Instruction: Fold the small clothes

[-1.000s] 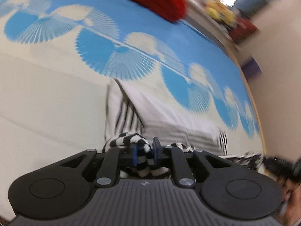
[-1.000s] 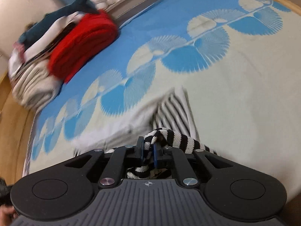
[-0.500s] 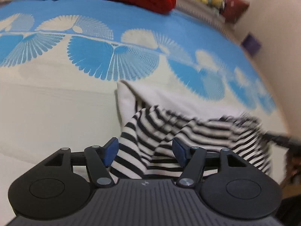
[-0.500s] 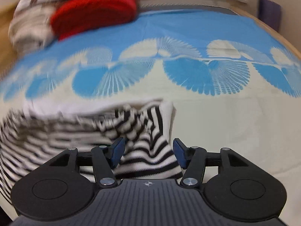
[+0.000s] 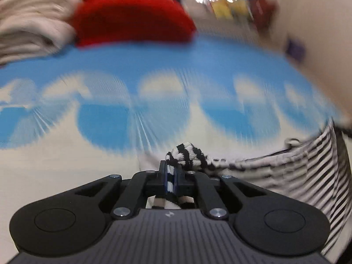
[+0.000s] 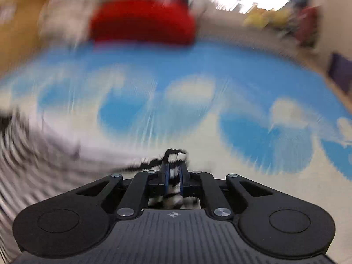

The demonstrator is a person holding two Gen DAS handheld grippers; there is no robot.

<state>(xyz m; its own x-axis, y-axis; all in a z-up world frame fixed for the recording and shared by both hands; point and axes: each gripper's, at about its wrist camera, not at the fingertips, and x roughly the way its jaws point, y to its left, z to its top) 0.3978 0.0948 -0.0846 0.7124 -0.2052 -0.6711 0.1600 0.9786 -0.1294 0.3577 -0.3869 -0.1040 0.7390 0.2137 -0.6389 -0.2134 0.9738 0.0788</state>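
Observation:
A small black-and-white striped garment [image 5: 297, 165] is stretched between my two grippers above the blue-and-cream patterned bed cover [image 5: 154, 83]. My left gripper [image 5: 171, 171] is shut on one bunched end of it, and the cloth runs off to the right. My right gripper [image 6: 173, 173] is shut on the other end of the striped garment [image 6: 26, 154], which runs off to the left. Both views are motion-blurred.
A folded red garment [image 5: 132, 17] and a pile of pale folded clothes [image 5: 28, 28] lie at the far end of the bed; the red garment also shows in the right wrist view [image 6: 143, 19]. Toys [image 6: 275, 17] sit on a ledge by the wall.
Half a second ago both grippers were open over the striped garment. Now both are shut on its ends and have lifted it, moving fast.

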